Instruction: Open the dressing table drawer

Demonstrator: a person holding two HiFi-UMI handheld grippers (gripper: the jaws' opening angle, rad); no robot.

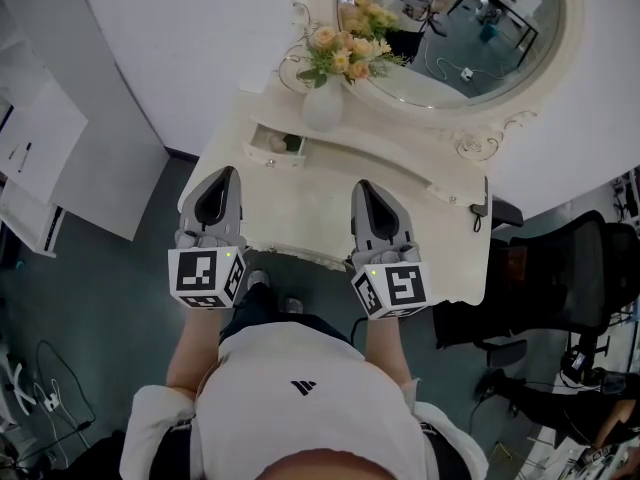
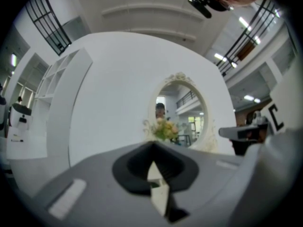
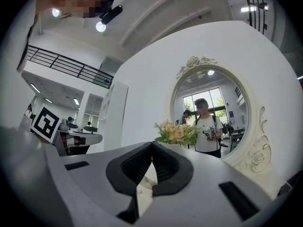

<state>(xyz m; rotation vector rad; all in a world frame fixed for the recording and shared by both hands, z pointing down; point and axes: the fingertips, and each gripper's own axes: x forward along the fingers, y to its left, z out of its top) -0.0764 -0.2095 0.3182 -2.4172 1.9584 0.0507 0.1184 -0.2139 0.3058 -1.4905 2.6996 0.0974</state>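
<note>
The cream dressing table (image 1: 330, 218) stands in front of me in the head view, under an oval mirror (image 1: 470, 28). A small drawer (image 1: 277, 144) on the back left of the tabletop stands pulled out, with small items inside and a knob on its front. My left gripper (image 1: 222, 174) hovers over the table's left part, short of that drawer, shut and empty. My right gripper (image 1: 366, 187) hovers level over the middle, also shut and empty. In the left gripper view the left gripper (image 2: 152, 148) points at the flowers (image 2: 164, 129). The right gripper (image 3: 152, 146) points the same way.
A white vase with yellow flowers (image 1: 335, 68) stands at the back beside the drawer. A small black object (image 1: 480, 208) hangs at the table's right edge. A black office chair (image 1: 560, 278) is on the right, white cabinets (image 1: 40, 158) on the left, and cables (image 1: 50, 398) lie on the floor.
</note>
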